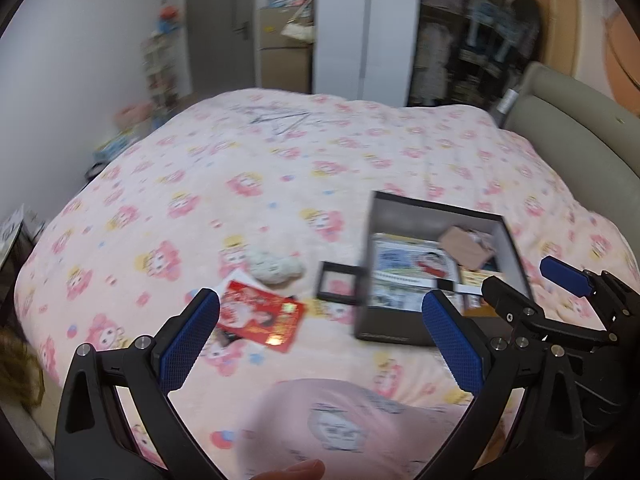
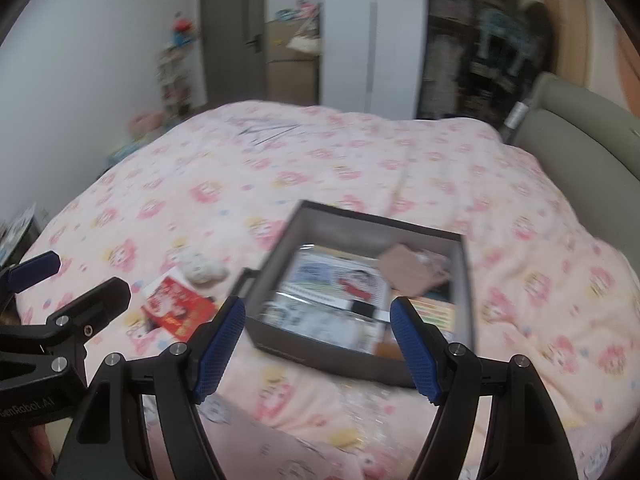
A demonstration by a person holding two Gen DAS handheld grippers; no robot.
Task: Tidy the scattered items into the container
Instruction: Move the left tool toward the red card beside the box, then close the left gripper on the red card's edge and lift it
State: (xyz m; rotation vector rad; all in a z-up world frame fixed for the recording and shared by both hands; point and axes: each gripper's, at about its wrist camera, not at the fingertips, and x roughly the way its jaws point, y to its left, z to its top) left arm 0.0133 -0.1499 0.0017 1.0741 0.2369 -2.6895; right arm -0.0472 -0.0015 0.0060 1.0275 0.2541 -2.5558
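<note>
A dark open box (image 1: 384, 326) sits on the pink bed and holds papers, a comic sheet and a brown packet; it also shows in the right wrist view (image 2: 280, 240). Left of it lie a small black frame (image 1: 338, 286), a white plush lump (image 1: 274, 267) and a red packet (image 1: 260, 316), the packet and plush showing again in the right wrist view (image 2: 176, 308) (image 2: 204, 270). My left gripper (image 1: 320, 320) is open and empty above the bed, near the red packet. My right gripper (image 2: 318, 320) is open and empty over the box's near edge.
The pink patterned quilt (image 1: 280, 168) covers the whole bed. A grey headboard (image 1: 580, 136) runs along the right. A wire hanger (image 1: 280, 120) lies at the far end. A door, shelves and a wardrobe stand behind. A pink sleeve (image 1: 340, 428) is at the bottom.
</note>
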